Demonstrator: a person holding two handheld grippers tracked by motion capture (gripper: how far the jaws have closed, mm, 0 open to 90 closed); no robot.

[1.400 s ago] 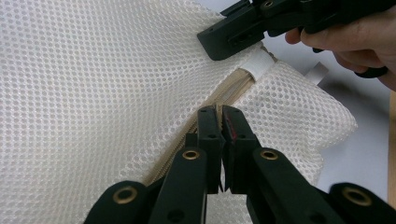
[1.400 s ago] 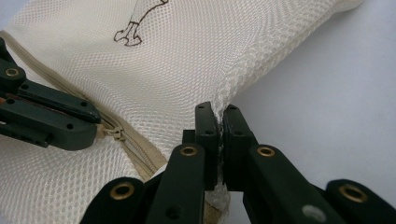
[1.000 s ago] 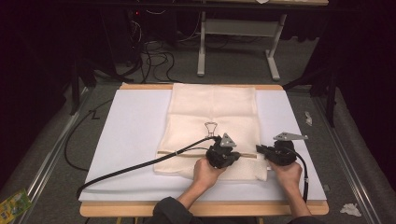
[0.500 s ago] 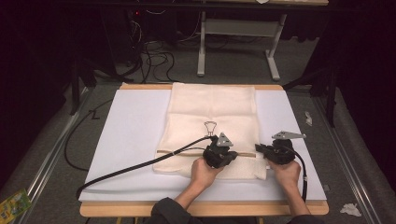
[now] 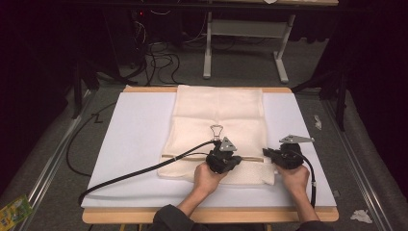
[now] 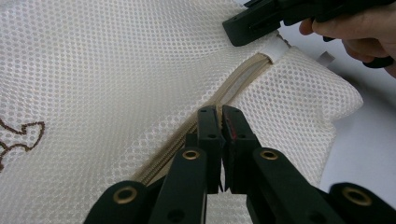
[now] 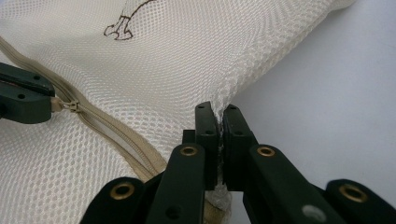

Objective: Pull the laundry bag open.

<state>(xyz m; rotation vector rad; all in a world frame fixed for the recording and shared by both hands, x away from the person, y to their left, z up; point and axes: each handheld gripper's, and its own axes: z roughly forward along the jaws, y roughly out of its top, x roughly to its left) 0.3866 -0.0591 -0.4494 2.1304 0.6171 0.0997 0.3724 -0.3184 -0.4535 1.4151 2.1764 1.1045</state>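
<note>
A cream mesh laundry bag lies flat on the white sheet, with a zipper running across its near end. My left gripper is shut on the zipper pull; in the left gripper view the jaws meet over the zipper. My right gripper is shut on the bag's right edge beside the zipper's end, with mesh pinched between its jaws. The two grippers point toward each other a short way apart. A brown hanger drawing marks the bag's middle.
The sheet covers a wooden table, with bare sheet left and right of the bag. The left gripper's black cable trails across the sheet to the front left. A white desk frame and cables lie on the floor beyond.
My left gripper has shifted slightly to the left along the zipper. The right gripper has kept still on the bag's edge.
</note>
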